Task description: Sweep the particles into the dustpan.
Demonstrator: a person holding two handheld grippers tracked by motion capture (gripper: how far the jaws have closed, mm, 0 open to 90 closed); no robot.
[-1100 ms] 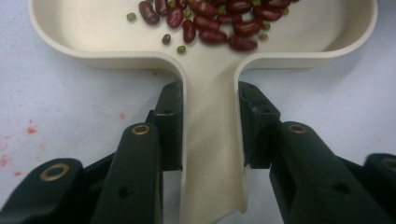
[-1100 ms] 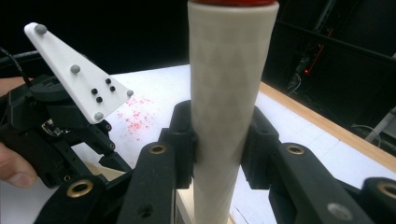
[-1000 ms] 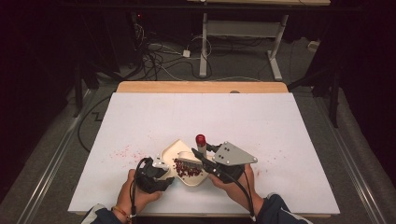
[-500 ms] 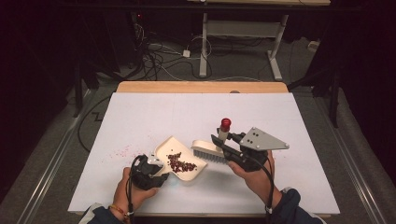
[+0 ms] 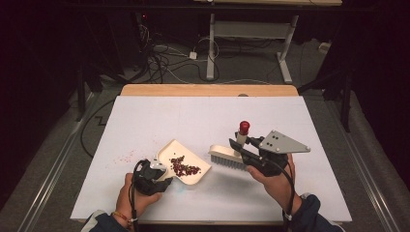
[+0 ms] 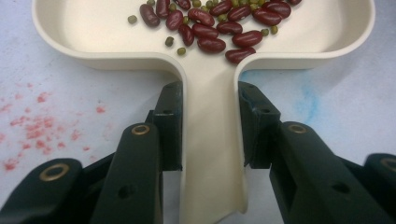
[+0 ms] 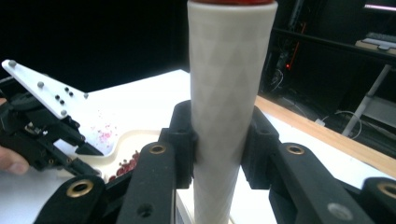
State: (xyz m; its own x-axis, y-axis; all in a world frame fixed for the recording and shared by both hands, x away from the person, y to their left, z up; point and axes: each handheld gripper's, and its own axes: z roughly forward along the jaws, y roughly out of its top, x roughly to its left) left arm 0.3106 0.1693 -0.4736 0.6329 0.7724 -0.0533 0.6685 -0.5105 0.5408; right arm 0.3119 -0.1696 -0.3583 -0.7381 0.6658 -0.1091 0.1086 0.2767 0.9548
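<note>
Beans are in the dustpan and I have the brush lifted away.

From the high view, my left gripper [image 5: 153,175] holds the dustpan [image 5: 186,162] flat on the white table [image 5: 203,121], and the beans [image 5: 183,167] sit in a small pile inside it. My right gripper [image 5: 244,147] holds the brush [image 5: 227,157] just beside the dustpan, not touching it. In the left gripper view, my two jaws are squeezed tight on the handle [image 6: 210,154] of the dustpan, and red and green beans [image 6: 215,23] lie in the tray. Some red marks [image 6: 32,126] stay on the table. In the right gripper view, my jaws pinch the pale brush handle [image 7: 229,93], which stands upright. I think the sweeping is done. Next I should lift the dustpan slowly and keep it level so no beans roll out.
</note>
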